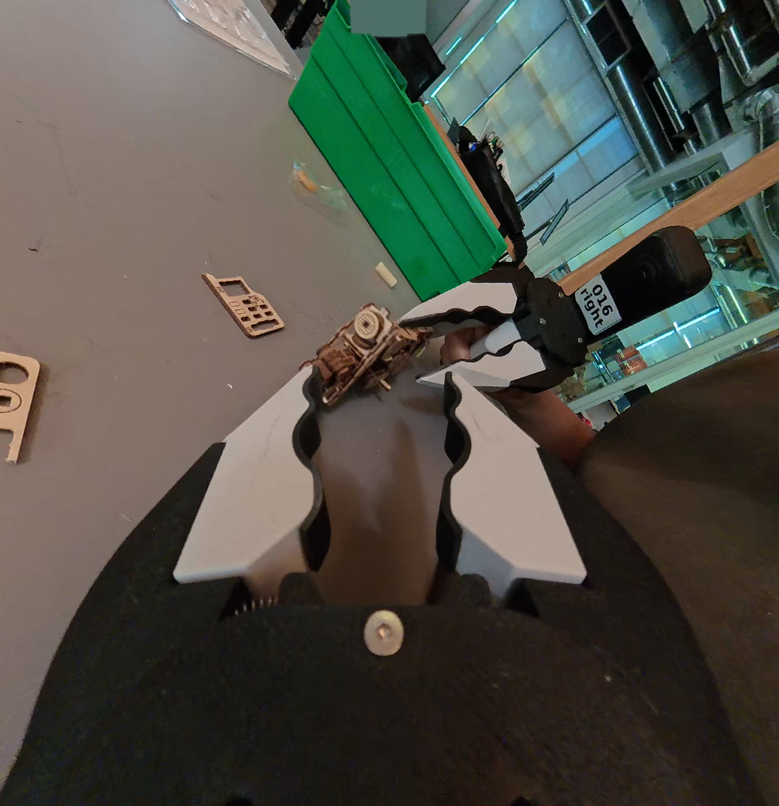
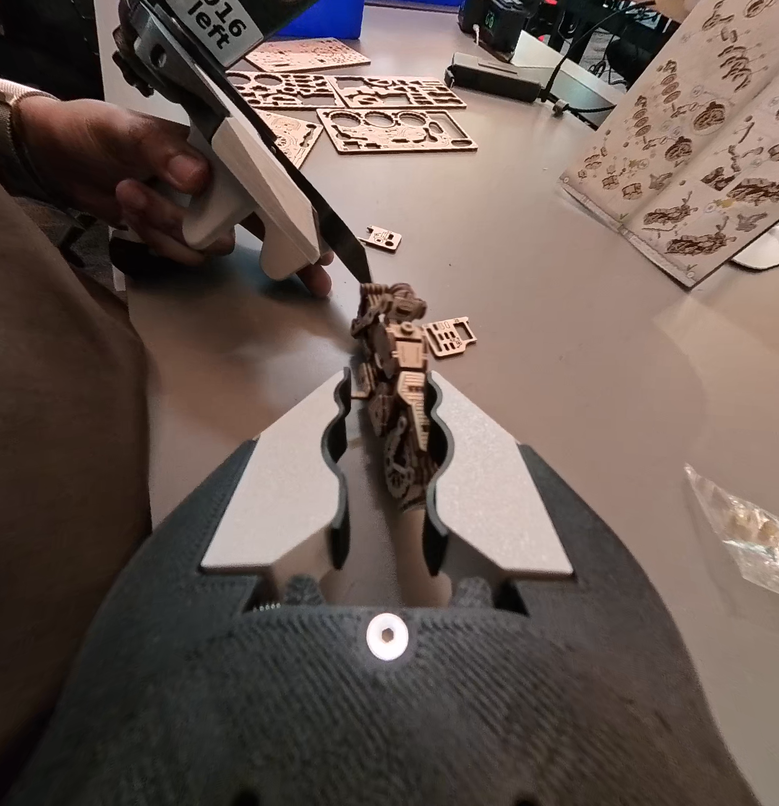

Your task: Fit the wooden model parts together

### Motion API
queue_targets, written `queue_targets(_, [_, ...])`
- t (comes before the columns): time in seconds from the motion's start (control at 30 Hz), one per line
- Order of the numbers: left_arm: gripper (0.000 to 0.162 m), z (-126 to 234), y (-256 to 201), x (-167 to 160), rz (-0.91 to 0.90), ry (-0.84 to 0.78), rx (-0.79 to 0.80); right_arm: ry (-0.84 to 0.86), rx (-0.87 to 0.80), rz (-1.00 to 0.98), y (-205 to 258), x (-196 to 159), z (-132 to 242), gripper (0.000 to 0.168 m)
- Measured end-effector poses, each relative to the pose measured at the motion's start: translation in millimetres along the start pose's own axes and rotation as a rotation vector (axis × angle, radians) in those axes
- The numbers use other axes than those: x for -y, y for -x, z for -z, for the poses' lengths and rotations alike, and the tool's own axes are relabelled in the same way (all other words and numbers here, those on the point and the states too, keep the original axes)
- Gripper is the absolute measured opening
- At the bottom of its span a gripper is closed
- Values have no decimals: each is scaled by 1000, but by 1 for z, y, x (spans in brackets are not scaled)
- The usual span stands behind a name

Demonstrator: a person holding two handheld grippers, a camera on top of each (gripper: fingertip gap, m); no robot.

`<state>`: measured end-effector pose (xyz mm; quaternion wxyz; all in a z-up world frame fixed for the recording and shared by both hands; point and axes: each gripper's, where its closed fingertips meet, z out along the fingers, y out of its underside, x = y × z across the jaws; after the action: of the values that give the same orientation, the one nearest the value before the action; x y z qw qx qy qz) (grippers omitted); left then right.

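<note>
On the grey table, my right gripper loosely straddles the mostly built wooden model; left gripper gapes beside it, punched-out sheets lie beyond.

A green bin stands on the grey table beyond the tool; an instruction sheet lies off to its right, a clear plastic bag nearer.

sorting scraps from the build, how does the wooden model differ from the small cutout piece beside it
The wooden model is a built-up, three-dimensional assembly; the small cutout piece is one flat sheet. The model stands between fingers; the piece lies apart, untouched. Both are wood.
</note>
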<state>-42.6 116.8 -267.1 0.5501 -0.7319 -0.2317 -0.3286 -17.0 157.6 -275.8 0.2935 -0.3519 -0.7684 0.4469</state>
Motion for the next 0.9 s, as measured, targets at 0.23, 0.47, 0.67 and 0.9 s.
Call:
queue_targets(0.23, [54,0,0,0,-2,-1,1,-10,6,14,2,1,1,23])
queue_targets(0.47, [54,0,0,0,-5,-1,4,-25,58,44,12,3,3,23])
queue_targets(0.67, [49,0,2,0,0,4,18,-30,87,53,17,3,4,20])
queue_targets(0.9, [30,-2,11,-2,15,19,81,-29,80,48,15,3,3,19])
